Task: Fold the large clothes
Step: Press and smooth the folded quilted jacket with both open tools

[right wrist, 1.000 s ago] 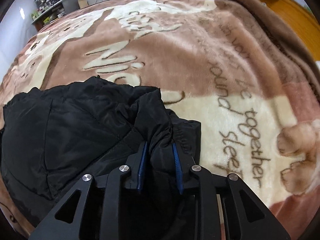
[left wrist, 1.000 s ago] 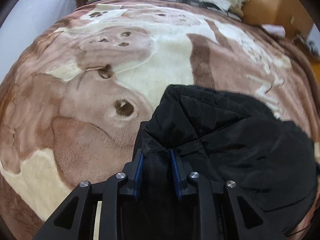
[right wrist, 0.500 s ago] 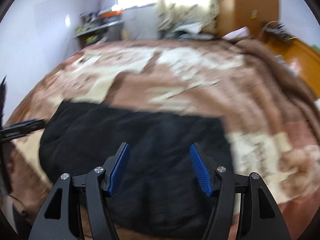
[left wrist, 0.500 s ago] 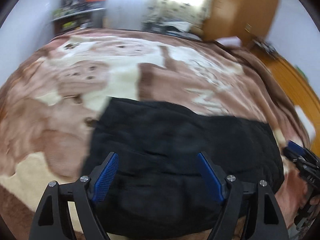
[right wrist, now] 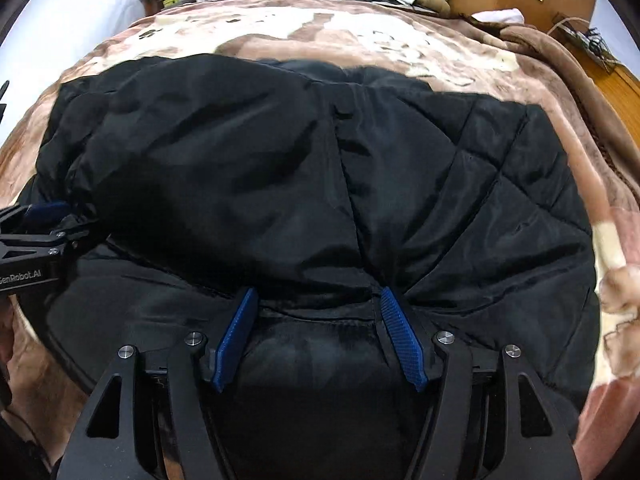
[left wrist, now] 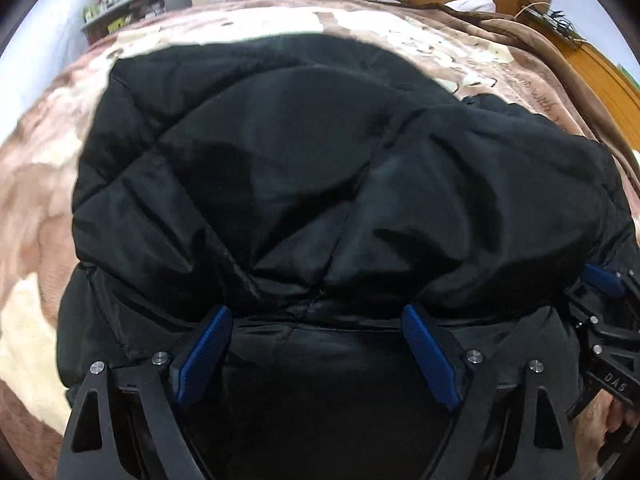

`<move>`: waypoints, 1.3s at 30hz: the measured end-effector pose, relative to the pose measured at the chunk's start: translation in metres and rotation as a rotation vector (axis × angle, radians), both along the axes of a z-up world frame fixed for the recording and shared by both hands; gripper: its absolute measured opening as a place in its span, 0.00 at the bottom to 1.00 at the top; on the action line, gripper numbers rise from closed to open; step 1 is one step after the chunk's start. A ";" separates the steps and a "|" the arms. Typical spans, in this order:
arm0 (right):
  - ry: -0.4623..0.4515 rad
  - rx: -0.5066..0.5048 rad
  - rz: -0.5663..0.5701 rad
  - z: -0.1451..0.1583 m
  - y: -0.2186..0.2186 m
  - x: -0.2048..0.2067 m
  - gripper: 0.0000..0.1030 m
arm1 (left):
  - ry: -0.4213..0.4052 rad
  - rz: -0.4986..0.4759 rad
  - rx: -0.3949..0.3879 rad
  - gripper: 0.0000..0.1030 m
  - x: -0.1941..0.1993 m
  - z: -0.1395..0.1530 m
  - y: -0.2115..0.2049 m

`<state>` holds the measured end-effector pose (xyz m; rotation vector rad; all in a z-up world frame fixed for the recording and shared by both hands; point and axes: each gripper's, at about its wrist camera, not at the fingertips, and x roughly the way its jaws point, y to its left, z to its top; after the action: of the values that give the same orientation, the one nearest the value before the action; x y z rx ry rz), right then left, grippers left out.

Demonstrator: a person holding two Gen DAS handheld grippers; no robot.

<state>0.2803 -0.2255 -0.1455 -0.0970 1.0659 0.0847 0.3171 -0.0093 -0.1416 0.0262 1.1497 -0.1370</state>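
Lying between spread tongs (left wrist: 316,316): jacket (left wrist: 320,168)

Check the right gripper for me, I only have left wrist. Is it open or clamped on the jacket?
Observer: Open. The right gripper has its jaws apart. The near edge of the black jacket's top layer lies between the pads, not pinched.
Operator: Is the jacket's right side hanging off anything?
Observer: No. Its quilted right panel lies on the brown blanket, and blanket shows beyond it.
Operator: Are both grippers on the same edge?
Observer: Looks so. The left gripper shows at the far left of the right wrist view, with its tips at that same fold line.
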 end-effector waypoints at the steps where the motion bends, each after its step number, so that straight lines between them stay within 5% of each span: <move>1: 0.000 0.003 -0.007 -0.004 -0.001 0.002 0.62 | 0.004 0.003 0.004 0.86 0.001 -0.003 0.000; 8: -0.005 0.039 -0.006 0.011 -0.009 -0.002 0.62 | -0.011 0.033 -0.021 0.87 0.004 0.012 0.004; 11: -0.048 0.064 -0.005 0.039 -0.025 -0.010 0.62 | -0.100 0.045 0.078 0.86 -0.012 0.037 0.010; 14: -0.113 -0.034 -0.060 0.056 -0.043 -0.018 0.62 | -0.164 0.065 0.118 0.86 -0.023 0.052 0.019; 23: 0.001 -0.111 -0.116 0.005 -0.063 0.000 0.62 | -0.095 0.076 0.147 0.89 -0.013 0.010 0.025; 27: 0.044 -0.028 -0.132 -0.010 -0.078 0.008 0.62 | -0.110 0.080 0.145 0.90 -0.012 0.004 0.026; 39: 0.019 -0.015 -0.125 0.006 -0.082 -0.018 0.63 | -0.097 0.077 0.130 0.90 -0.020 0.006 0.024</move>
<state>0.2620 -0.3077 -0.1392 -0.0437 1.0891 -0.0352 0.2972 0.0149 -0.1355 0.1024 1.0600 0.0075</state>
